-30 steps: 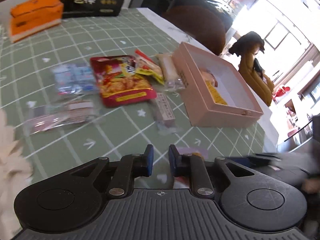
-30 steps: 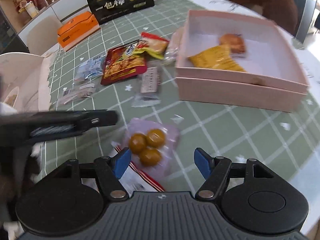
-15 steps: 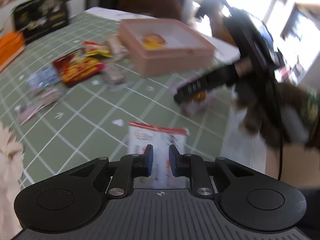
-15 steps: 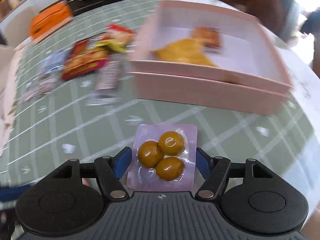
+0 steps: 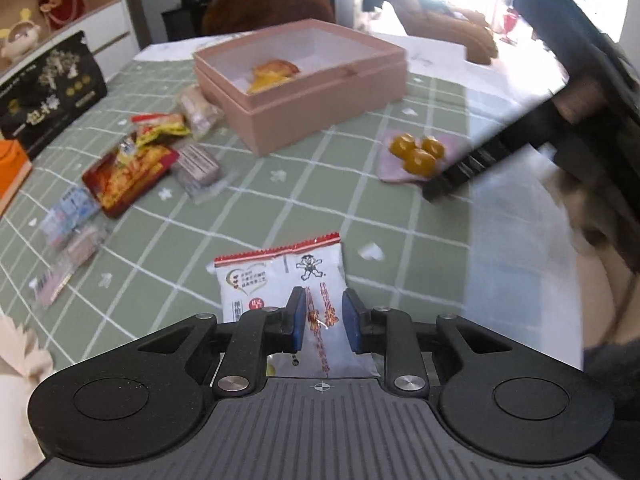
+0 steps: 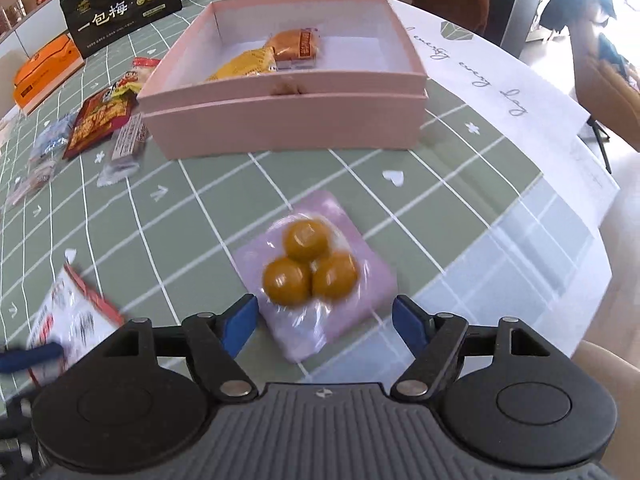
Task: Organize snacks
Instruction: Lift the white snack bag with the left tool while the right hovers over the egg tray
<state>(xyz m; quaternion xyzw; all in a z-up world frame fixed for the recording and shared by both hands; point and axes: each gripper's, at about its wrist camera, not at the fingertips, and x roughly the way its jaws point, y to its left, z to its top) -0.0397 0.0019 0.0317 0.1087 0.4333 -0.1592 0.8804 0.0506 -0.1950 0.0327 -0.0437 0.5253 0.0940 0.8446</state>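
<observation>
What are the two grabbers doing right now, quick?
Left gripper: jaws opening over the white snack packet, not pinching it.
Right gripper: open, jaws widening around the purple pack, not gripping.

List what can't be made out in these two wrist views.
- White snack packet: near end hidden under the left tongs, left view; blurred and cut by the edge in the right view.
- Pink box: floor behind the near wall hidden, both views.
- Right tongs: a dark motion-blurred streak in the left view.
- Small clear packets: print too small and blurred.
</observation>
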